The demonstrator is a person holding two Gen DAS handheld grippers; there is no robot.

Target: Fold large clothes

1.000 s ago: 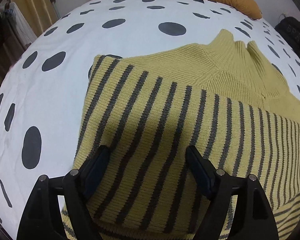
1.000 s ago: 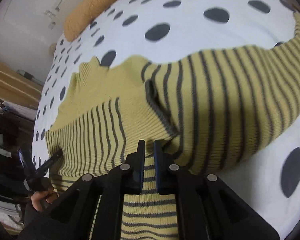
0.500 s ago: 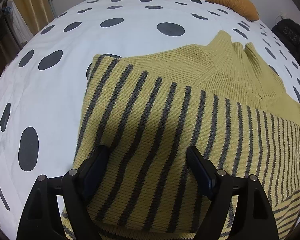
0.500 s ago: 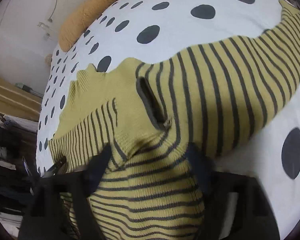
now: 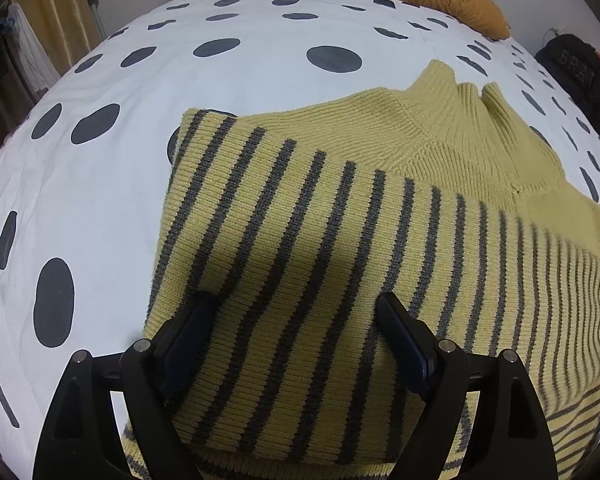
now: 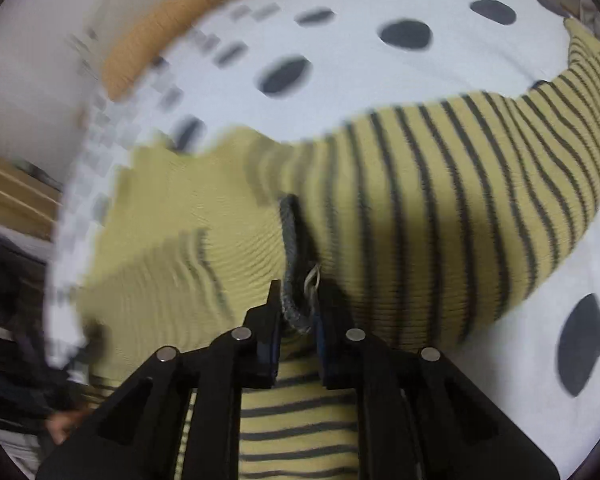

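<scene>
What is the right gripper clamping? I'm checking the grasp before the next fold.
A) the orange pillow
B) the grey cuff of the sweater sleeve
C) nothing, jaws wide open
B: the right gripper has its jaws nearly closed on the sleeve's grey cuff of the striped sweater.

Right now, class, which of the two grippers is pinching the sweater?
The right gripper: it's shut on the sweater's grey cuff edge. The left gripper stands wide open.

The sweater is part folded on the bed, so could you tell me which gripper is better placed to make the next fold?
Right, probably. The right gripper is shut on the grey cuff of the sweater, ready to carry it. The left gripper sits open over the folded sleeve, holding nothing.
</scene>
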